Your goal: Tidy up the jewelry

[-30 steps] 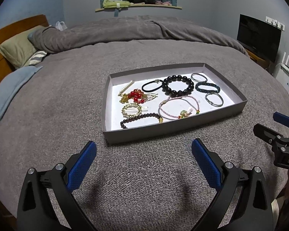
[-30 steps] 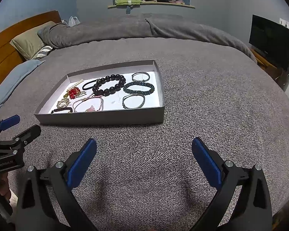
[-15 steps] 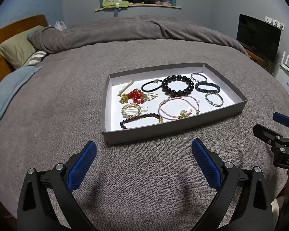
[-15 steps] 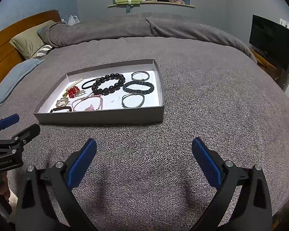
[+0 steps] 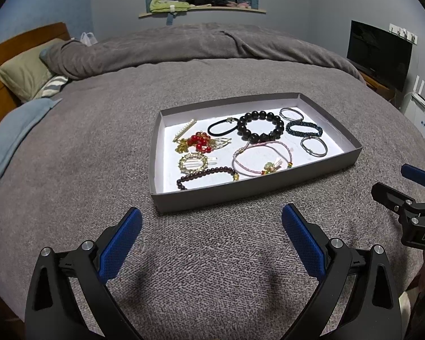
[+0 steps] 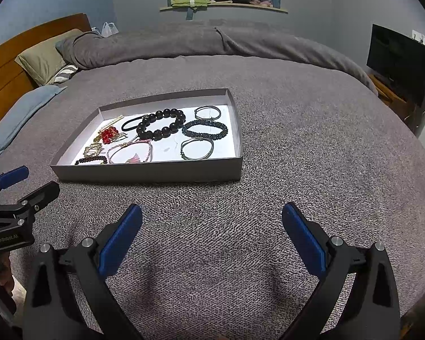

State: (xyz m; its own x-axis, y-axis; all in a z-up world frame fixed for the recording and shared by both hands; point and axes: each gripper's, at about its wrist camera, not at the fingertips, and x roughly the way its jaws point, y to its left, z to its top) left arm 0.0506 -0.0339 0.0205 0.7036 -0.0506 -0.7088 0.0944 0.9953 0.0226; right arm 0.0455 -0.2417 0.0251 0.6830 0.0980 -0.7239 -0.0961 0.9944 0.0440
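Grey-blanketed bed (image 5: 99,147), wooden headboard (image 5: 2,56) (dim bluish walls), dark television (image 5: 379,51).

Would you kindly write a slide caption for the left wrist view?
Open left gripper hovers over the grey bed, facing a tray of bracelets and hair clips; right gripper at the edge.

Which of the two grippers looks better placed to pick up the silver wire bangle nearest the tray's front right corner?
Probably the right gripper: the thin silver wire bangle lies almost straight ahead of it, just behind the grey tray's wall. From the left gripper it sits far off to the right. Both are open.
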